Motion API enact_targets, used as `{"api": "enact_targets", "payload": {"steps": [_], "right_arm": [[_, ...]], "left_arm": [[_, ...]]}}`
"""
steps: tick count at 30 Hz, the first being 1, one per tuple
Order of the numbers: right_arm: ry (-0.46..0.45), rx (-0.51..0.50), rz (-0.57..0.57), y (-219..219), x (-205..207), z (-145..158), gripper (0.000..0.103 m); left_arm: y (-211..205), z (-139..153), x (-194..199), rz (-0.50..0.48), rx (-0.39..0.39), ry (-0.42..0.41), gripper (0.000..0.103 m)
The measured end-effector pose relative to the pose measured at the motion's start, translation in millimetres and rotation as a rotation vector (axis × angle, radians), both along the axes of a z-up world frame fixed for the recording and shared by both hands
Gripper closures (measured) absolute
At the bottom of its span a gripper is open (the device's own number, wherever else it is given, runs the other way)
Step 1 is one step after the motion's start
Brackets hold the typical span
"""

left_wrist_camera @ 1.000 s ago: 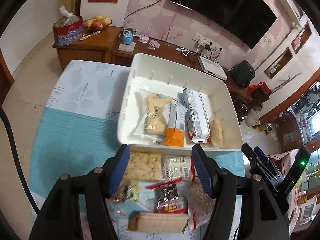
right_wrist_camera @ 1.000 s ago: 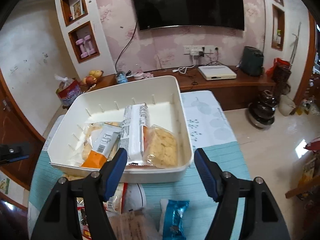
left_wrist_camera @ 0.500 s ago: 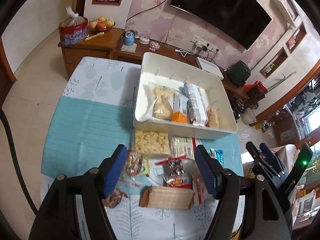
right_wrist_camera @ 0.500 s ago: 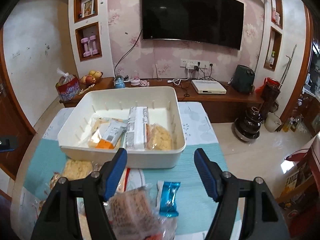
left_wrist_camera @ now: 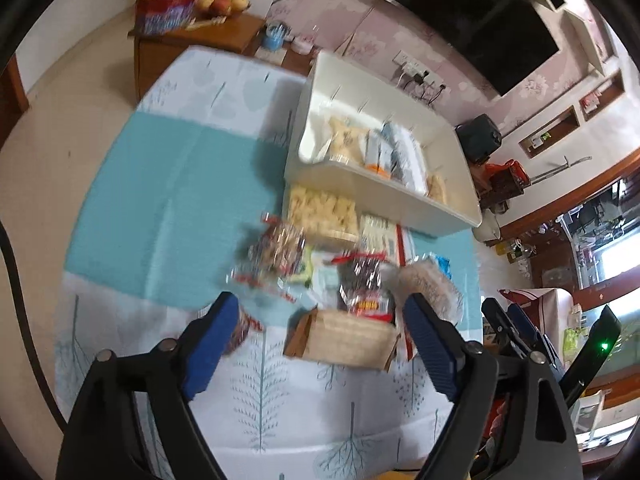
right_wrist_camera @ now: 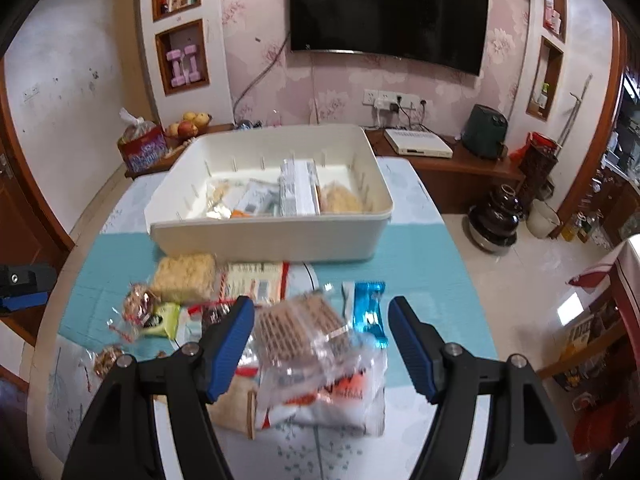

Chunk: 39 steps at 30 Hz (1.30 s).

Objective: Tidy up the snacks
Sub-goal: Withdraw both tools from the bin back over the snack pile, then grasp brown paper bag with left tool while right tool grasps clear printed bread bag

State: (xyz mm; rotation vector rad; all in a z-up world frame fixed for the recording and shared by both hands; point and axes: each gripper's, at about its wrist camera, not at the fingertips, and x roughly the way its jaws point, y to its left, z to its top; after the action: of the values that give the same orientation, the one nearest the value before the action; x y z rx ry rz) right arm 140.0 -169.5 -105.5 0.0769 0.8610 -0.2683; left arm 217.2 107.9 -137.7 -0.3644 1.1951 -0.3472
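A white bin (right_wrist_camera: 280, 236) (left_wrist_camera: 400, 200) at the table's far side holds several snack packs. In front of it lies a pile of loose snacks: a yellow noodle block (right_wrist_camera: 184, 278), a clear bag of brown wafers (right_wrist_camera: 316, 344), a blue wrapper (right_wrist_camera: 370, 312), a tan cracker pack (left_wrist_camera: 348, 338) and a dark red-labelled packet (left_wrist_camera: 366, 288). My left gripper (left_wrist_camera: 320, 324) is open and empty above the near end of the pile. My right gripper (right_wrist_camera: 322, 328) is open and empty, with the wafer bag between its fingers.
The table has a teal and white leaf-print cloth (left_wrist_camera: 168, 200). A wooden sideboard (right_wrist_camera: 452, 164) with a fruit bowl (right_wrist_camera: 188, 124) and a white set-top box (right_wrist_camera: 418, 142) stands behind it, under a wall TV (right_wrist_camera: 388, 12). The right gripper shows at the left wrist view's right edge (left_wrist_camera: 532, 340).
Both grippers have pulled back from the bin toward the table's near edge. The bin looks smaller and more of the loose snack pile shows between the fingers.
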Motion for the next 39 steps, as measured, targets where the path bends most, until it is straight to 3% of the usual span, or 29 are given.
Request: {"api": "enact_targets", "payload": {"steps": [4, 11, 15, 23, 39], "right_arm": [[0.029, 0.034, -0.029, -3.0, -5.0, -10.3, 0.022], [0.067, 0.021, 0.014, 0.5, -4.9, -22.9, 0.021], [0.081, -0.007, 0.092, 6.2, -0.8, -30.4, 0.021], [0.098, -0.038, 0.251, 5.3, 7.5, -39.9, 0.021], [0.187, -0.014, 0.492, -9.1, 34.2, -63.7, 0.021]], "left_arm": [[-1.0, -22.9, -8.4, -0.005, -0.021, 0.095, 0.016], [-5.2, -46.5, -16.5, 0.033, -0.034, 0.2, 0.015], [-9.4, -51.9, -19.1, 0.085, -0.016, 0.232, 0.015], [-21.5, -69.6, -27.3, 0.251, 0.015, 0.319, 0.015], [-63.9, -104.1, -42.9, 0.605, -0.077, 0.425, 0.015]]}}
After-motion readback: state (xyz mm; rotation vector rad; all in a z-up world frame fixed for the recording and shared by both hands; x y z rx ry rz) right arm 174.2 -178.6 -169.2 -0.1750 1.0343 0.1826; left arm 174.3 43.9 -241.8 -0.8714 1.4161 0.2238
